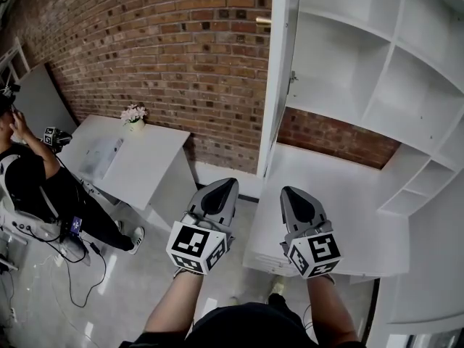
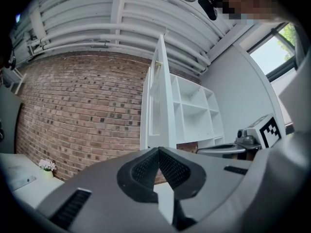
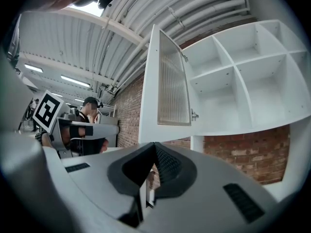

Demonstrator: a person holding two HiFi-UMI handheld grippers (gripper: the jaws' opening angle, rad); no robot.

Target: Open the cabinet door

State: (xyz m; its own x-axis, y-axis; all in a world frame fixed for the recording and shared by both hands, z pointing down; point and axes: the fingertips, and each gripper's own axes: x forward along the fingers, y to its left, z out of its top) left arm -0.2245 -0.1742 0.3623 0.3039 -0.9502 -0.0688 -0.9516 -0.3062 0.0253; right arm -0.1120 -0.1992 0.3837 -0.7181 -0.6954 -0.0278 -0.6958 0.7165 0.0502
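Above the desk, the door is seen standing wide from the cabinet — the opening is judged done. The left gripper and right gripper are held low, jaws pressed together, empty — nothing seems left.

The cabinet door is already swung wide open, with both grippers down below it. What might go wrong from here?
1. The open cabinet door juts out edge-on, ahead of and above the left gripper and the right gripper, both shut and empty. Raising either carelessly could knock it.
2. A seated person is at the left, with cables on the floor. Stepping that way might snag them.
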